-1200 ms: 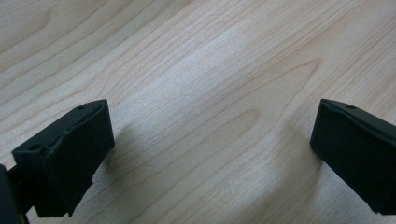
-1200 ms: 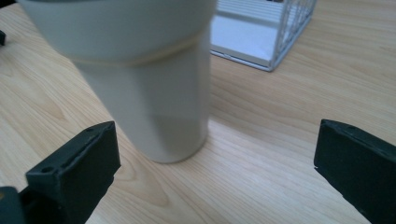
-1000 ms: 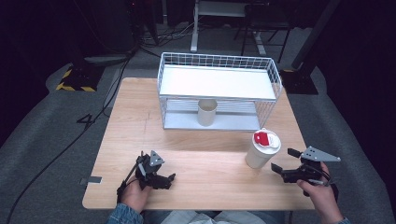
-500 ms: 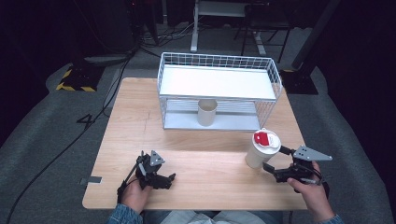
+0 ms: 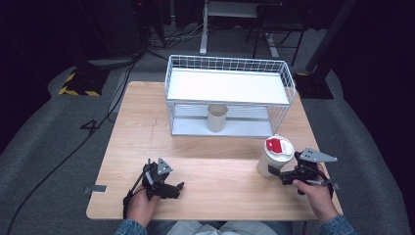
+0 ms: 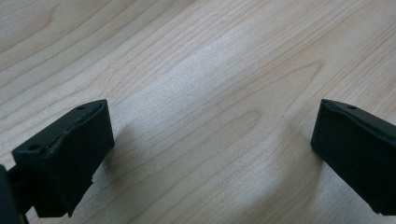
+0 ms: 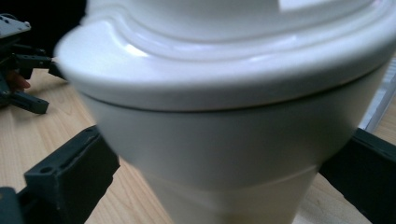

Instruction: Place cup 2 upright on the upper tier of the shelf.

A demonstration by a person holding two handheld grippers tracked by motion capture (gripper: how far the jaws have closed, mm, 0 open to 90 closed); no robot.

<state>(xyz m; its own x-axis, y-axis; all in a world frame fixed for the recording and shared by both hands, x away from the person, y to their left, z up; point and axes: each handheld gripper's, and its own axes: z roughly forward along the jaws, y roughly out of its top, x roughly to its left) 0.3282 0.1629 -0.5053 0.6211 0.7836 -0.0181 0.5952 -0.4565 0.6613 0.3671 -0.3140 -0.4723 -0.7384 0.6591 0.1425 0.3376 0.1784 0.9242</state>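
A white cup [image 5: 275,157] with a white lid and a red label stands on the wooden table [image 5: 147,122] at the front right. My right gripper [image 5: 277,175] reaches in from the right, open, with one jaw on each side of the cup's lower body. The right gripper view has the cup [image 7: 224,140] large and close between the jaws, and I cannot tell if they touch it. At the front left my left gripper [image 5: 177,190] rests low over the table, open. The left gripper view has bare wood [image 6: 210,93] between its jaws.
A white wire rack [image 5: 230,63] with a flat top shelf stands at the back of the table. A beige cup [image 5: 217,117] stands upright on its lower level. Dark floor, cables and a desk frame lie beyond the table.
My right gripper has moved left towards the white cup, and its jaws now stand around it. The left gripper has stayed put.
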